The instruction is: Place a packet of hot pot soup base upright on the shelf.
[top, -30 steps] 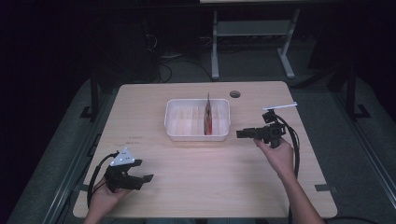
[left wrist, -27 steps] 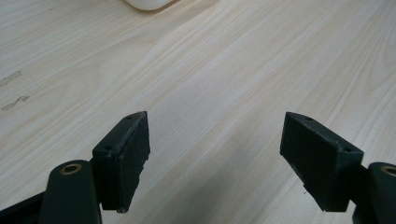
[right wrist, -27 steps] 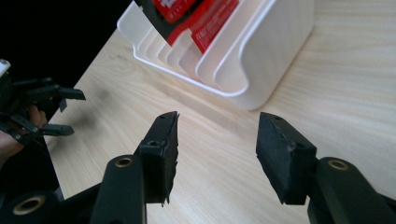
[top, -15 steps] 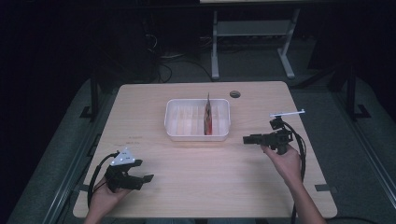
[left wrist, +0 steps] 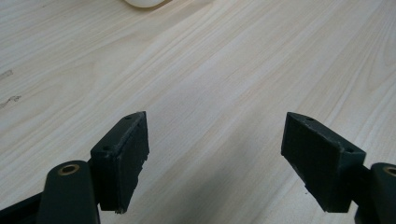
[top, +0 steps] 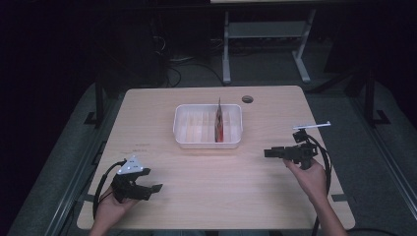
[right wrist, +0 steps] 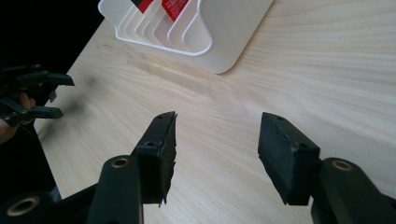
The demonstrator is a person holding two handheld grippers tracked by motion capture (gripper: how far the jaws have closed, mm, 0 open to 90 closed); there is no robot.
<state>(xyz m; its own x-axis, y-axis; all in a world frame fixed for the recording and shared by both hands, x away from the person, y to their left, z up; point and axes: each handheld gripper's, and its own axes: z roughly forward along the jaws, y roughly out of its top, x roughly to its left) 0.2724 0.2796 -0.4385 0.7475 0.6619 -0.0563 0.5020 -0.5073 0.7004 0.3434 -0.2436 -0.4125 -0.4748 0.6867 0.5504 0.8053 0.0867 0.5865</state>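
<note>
One white ridged tray (top: 189, 130) sits a little beyond the middle of the wooden table (top: 211, 196), and a thin red and white card (top: 219, 120) stands upright on edge in its right-hand half, slotted between the ridges. Both grippers are well clear of it, nearer the person's side. The right gripper (top: 267, 153) hovers to the right of the tray and nearer the front, held level in the right hand (top: 310, 177) with its jaws pointing left across the table; the forearm comes up from the bottom edge and a black cable loops around behind the wrist. In the right gripper view its own jaws stand apart with bare wood between them, gripping nothing, and the tray's rounded corner (right wrist: 219, 51) lies ahead with red patches of the card (right wrist: 173, 7) cut off at the top edge. The left gripper (top: 156, 187) sits low at the near left corner, held by the left hand (top: 110, 211), its grey three-cornered plate facing up and its jaws pointing right. The left gripper view shows those jaws spread wide over bare table, holding nothing, with a sliver of the tray's white rim (left wrist: 144, 2) at the top edge. The left gripper also appears at the left edge of the right gripper view (right wrist: 58, 95), dark and hard to make out. What is printed on the card is too small to read, and the room beyond the table is nearly black apart from a pale metal stand (top: 265, 44) on the floor.
</note>
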